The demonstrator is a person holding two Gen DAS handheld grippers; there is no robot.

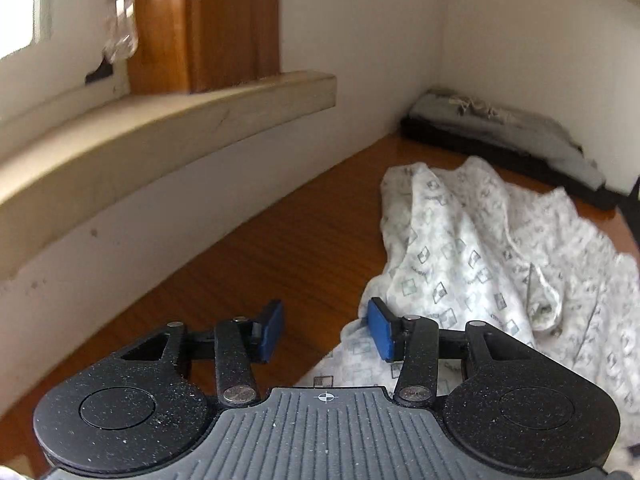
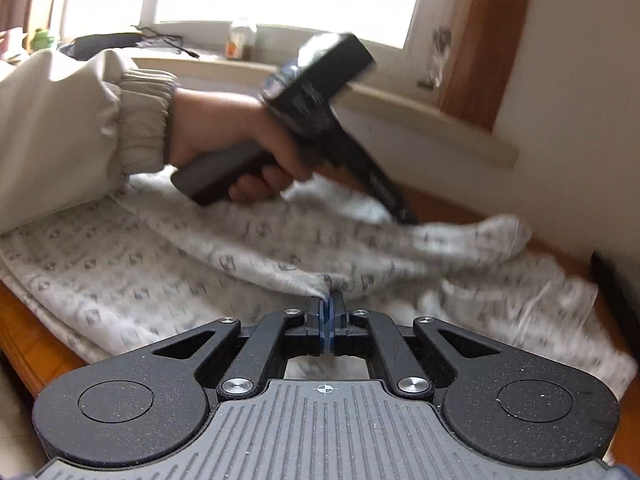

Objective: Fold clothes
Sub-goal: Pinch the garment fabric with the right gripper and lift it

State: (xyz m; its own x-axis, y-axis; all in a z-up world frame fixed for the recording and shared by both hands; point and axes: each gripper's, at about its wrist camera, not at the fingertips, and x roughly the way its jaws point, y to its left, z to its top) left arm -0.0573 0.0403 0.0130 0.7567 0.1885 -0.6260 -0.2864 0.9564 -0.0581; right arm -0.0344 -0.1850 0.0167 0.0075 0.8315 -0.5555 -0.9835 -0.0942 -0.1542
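A white garment printed with small grey squares lies rumpled on the wooden table. In the left wrist view my left gripper is open just above the table. Its right pad is over the garment's near edge, its left pad over bare wood, and nothing is pinched. In the right wrist view my right gripper is shut on a raised fold of the garment. Further back a hand in a beige sleeve holds the left gripper, blurred, with its tip down at the cloth's far side.
A stack of folded grey clothes sits on a dark base in the table's far corner against the white wall. A pale window sill juts out over the table's left side, carrying a bottle and cables. The table's edge is near left.
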